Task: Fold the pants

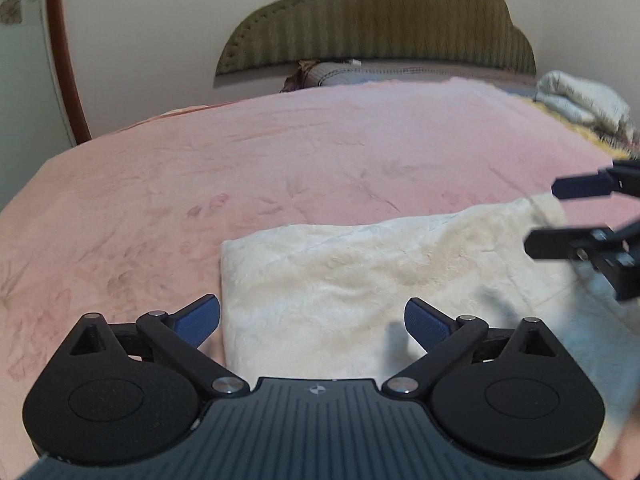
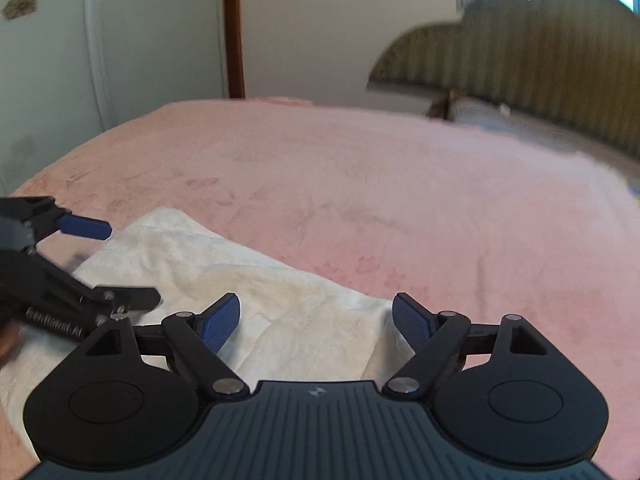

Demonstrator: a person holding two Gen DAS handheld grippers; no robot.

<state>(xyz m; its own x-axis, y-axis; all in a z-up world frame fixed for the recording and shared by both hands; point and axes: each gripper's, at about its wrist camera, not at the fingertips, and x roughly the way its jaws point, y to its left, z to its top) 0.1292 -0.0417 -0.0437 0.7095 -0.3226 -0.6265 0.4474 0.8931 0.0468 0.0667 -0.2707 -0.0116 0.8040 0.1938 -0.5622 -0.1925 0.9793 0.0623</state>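
Observation:
Cream fleece pants [image 1: 360,276] lie folded into a flat rectangle on the pink bedspread [image 1: 240,152]. My left gripper [image 1: 312,316] is open and empty, hovering over the near left part of the pants. My right gripper [image 2: 316,316] is open and empty above the pants' right end [image 2: 248,280]. In the left wrist view the right gripper [image 1: 540,216] shows at the right edge, jaws apart over the pants' far right corner. In the right wrist view the left gripper [image 2: 124,264] shows at the left, open over the fabric.
A padded olive headboard [image 1: 380,24] and a pillow [image 1: 352,74] stand at the far end of the bed. A rolled white blanket [image 1: 584,100] lies at the far right. A wall and a wooden door frame [image 1: 64,52] are on the left.

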